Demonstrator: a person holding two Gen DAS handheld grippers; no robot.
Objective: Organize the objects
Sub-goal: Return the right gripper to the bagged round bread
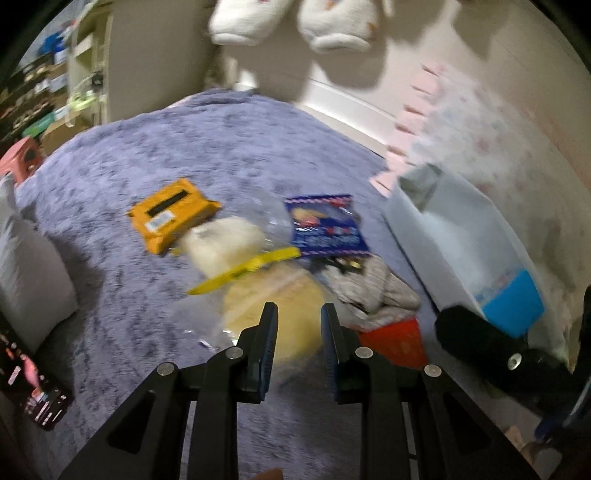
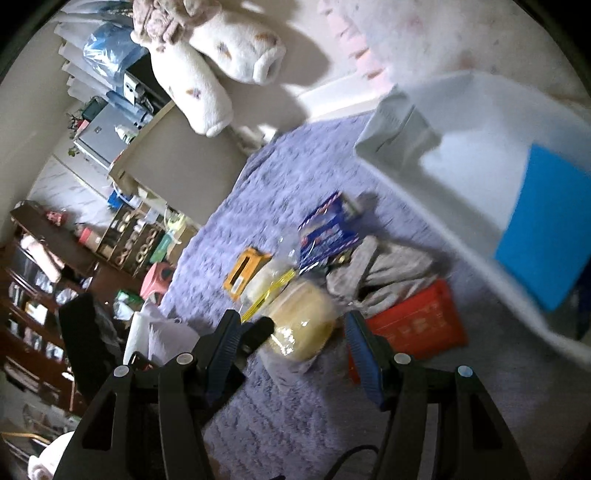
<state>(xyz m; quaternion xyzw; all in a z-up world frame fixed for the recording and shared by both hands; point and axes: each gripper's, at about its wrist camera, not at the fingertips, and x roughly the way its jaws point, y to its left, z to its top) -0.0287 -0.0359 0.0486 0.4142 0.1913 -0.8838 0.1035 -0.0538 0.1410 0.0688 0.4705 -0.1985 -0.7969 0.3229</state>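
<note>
One purple shag rug point(image 1: 155, 155), the landmark for all that follows; everything listed lies on it or at its edge.

One white storage bin point(image 1: 436, 236) at the rug's right edge, open at the top, holding one blue flat item point(image 1: 513, 306) against its near wall and one grey bag-like thing point(image 1: 421, 184) at its far corner.

Two white plush slippers point(image 1: 291, 22) hanging above the rug's far edge.

One clear bag with a yellow zip strip point(image 1: 243, 271) in the middle of the rug; it holds one pale yellow roll point(image 1: 280, 310) nearest me and one cream-white lump point(image 1: 221, 243) beyond the strip. Blur hides finer detail.

One grey knitted cloth point(image 1: 373, 291), crumpled, just right of the bag and touching it.

One red box point(image 1: 395, 341), near side of the cloth, partly under it.

One orange packet point(image 1: 173, 218) with a black stripe, lying flat, left of the bag's far end.

One blue printed pouch point(image 1: 325, 227), right of the orange packet, its near edge over the cloth.

My left claw point(image 1: 299, 314): jaws apart by a moderate gap, nothing between them, held above the pale yellow roll.

My right claw point(image 2: 291, 325): jaws spread wider, empty, hovering over the same roll with the red box beside its right finger. It also shows as a dark shape point(image 1: 491, 343) at the rug's right edge in the left view.
</note>
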